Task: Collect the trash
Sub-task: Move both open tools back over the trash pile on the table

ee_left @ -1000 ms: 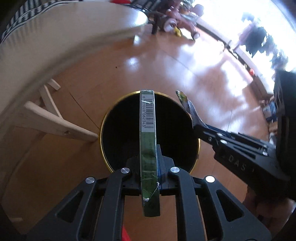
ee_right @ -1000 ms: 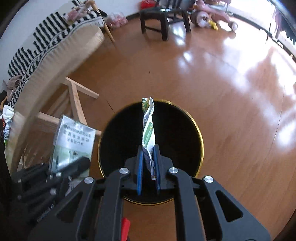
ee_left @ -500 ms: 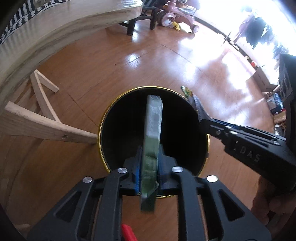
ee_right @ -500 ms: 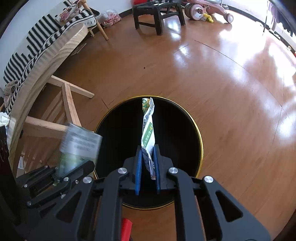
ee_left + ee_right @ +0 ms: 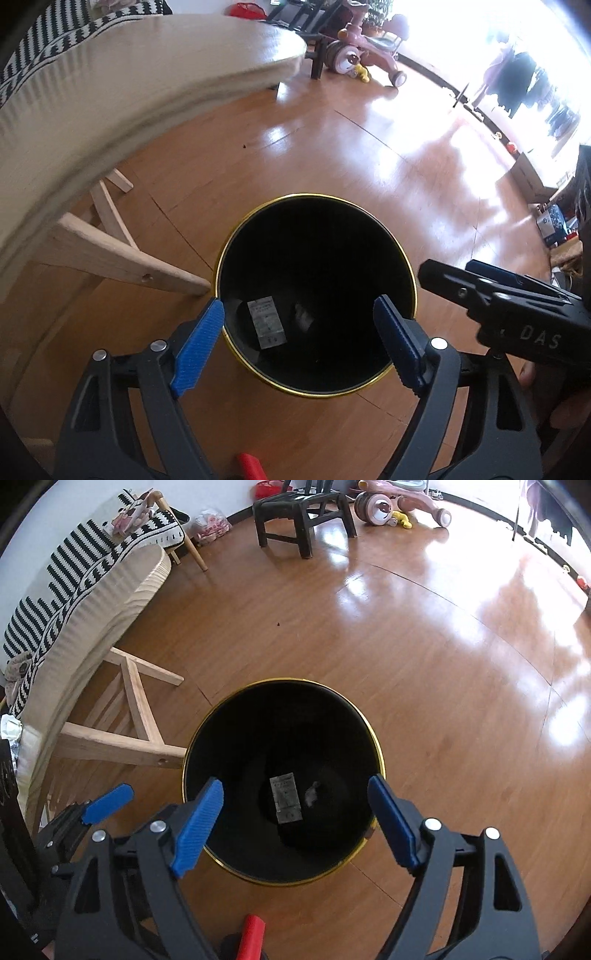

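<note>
A black trash bin with a gold rim stands on the wooden floor below both grippers. A flat green packet and a crumpled wrapper lie at its bottom. My left gripper is open and empty over the bin's near rim. My right gripper is open and empty over the bin too. The right gripper also shows in the left wrist view, and the left gripper in the right wrist view.
A light wooden table with a striped cloth stands left of the bin, its leg brace touching the rim. A black stool and a pink ride-on toy stand far across the floor.
Both grippers opened. The green packet dropped from the left one and the wrapper from the right one into the bin.
</note>
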`<state>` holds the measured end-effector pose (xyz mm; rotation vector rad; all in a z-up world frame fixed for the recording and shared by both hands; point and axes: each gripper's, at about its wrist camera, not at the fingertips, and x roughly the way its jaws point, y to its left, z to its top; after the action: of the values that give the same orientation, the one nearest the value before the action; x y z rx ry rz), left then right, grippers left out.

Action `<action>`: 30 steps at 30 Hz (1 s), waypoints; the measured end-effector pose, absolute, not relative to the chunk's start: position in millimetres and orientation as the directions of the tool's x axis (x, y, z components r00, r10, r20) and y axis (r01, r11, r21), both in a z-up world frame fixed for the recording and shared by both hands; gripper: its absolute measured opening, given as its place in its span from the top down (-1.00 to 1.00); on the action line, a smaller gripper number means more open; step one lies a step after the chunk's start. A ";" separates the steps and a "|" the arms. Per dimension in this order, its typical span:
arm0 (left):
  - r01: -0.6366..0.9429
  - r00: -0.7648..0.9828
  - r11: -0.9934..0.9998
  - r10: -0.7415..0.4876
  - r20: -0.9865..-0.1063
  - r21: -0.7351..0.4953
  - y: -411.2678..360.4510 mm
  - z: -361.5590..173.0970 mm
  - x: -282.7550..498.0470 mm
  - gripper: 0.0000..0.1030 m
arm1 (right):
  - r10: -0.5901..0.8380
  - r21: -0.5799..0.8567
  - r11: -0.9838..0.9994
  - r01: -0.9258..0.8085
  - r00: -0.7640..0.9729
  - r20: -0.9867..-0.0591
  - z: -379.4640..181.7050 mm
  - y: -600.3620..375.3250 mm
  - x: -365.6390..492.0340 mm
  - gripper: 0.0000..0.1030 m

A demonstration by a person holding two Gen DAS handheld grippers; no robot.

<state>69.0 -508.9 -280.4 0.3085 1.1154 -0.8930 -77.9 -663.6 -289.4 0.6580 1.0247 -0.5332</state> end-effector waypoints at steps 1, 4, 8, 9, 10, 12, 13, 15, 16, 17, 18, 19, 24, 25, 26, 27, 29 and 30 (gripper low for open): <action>0.746 0.151 0.631 -0.472 -0.869 -0.213 -504.5 -275.9 67.7 -0.61 | -0.106 0.245 0.692 0.679 0.431 -0.896 -282.6 -660.8 -79.7 -0.55; 0.725 0.155 0.640 -0.512 -0.845 -0.255 -486.6 -256.8 64.4 -0.63 | -0.126 0.235 0.704 0.670 0.444 -0.887 -258.5 -648.2 -80.6 -0.56; 0.684 0.207 0.673 -0.549 -0.810 -0.281 -448.5 -217.7 68.4 -0.64 | -0.156 0.223 0.751 0.622 0.495 -0.855 -214.8 -618.4 -73.9 -0.57; 0.665 0.227 0.691 -0.548 -0.805 -0.283 -431.2 -205.3 72.9 -0.64 | -0.163 0.220 0.767 0.602 0.515 -0.842 -200.0 -606.2 -70.5 -0.60; 0.647 0.245 0.709 -0.543 -0.803 -0.282 -417.3 -194.5 75.9 -0.64 | -0.165 0.220 0.782 0.583 0.534 -0.829 -187.1 -594.1 -66.6 -0.62; 0.594 0.290 0.753 -0.530 -0.797 -0.284 -377.8 -172.9 84.5 -0.66 | -0.157 0.223 0.811 0.541 0.568 -0.808 -164.7 -568.6 -57.7 -0.62; 0.567 0.312 0.772 -0.522 -0.794 -0.285 -356.0 -162.6 88.4 -0.68 | -0.146 0.226 0.829 0.511 0.590 -0.794 -152.5 -551.1 -51.6 -0.62; 0.513 0.369 0.813 -0.499 -0.784 -0.276 -303.7 -142.9 95.0 -0.69 | -0.125 0.230 0.860 0.455 0.626 -0.770 -131.5 -519.5 -40.9 -0.63; 0.481 0.402 0.837 -0.476 -0.782 -0.262 -275.1 -134.5 98.1 -0.69 | -0.116 0.230 0.872 0.432 0.639 -0.761 -123.0 -506.3 -36.7 -0.64; 0.458 0.427 0.853 -0.459 -0.779 -0.252 -254.0 -128.4 99.2 -0.69 | -0.102 0.225 0.891 0.394 0.657 -0.747 -111.3 -483.3 -29.3 -0.64; 0.413 0.466 0.878 -0.431 -0.773 -0.241 -216.6 -121.3 103.4 -0.69 | -0.090 0.219 0.907 0.360 0.674 -0.733 -101.6 -461.9 -22.6 -0.65; 0.372 0.496 0.897 -0.409 -0.766 -0.239 -187.3 -116.4 104.8 -0.70 | -0.078 0.211 0.922 0.324 0.690 -0.720 -91.7 -439.6 -15.6 -0.66; 0.118 0.621 0.972 -0.231 -0.749 -0.202 -30.1 -95.1 99.7 -0.70 | 0.003 0.181 0.970 0.163 0.736 -0.678 -61.1 -344.0 12.8 -0.69; 0.079 0.641 0.979 -0.194 -0.743 -0.188 -5.3 -91.6 95.1 -0.70 | 0.016 0.178 0.974 0.141 0.738 -0.674 -57.6 -328.2 20.0 -0.69; 0.045 0.656 0.983 -0.162 -0.738 -0.177 15.9 -87.8 90.4 -0.70 | 0.039 0.175 0.979 0.107 0.741 -0.670 -54.4 -306.2 26.5 -0.69; 0.000 0.666 0.986 -0.123 -0.736 -0.165 41.5 -85.1 86.0 -0.70 | 0.056 0.173 0.982 0.082 0.741 -0.669 -52.7 -291.6 33.1 -0.69; -0.061 0.678 0.987 -0.071 -0.731 -0.152 76.7 -80.2 72.9 -0.70 | 0.090 0.169 0.985 0.034 0.736 -0.671 -51.3 -260.1 44.3 -0.69; -0.075 0.682 0.986 -0.058 -0.729 -0.149 93.0 -78.8 74.9 -0.70 | 0.102 0.167 0.986 0.016 0.733 -0.672 -52.5 -248.2 47.7 -0.69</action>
<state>74.9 93.0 -78.8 -0.1724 0.8212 0.0097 47.7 -248.2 -52.5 0.1657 0.7469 0.0478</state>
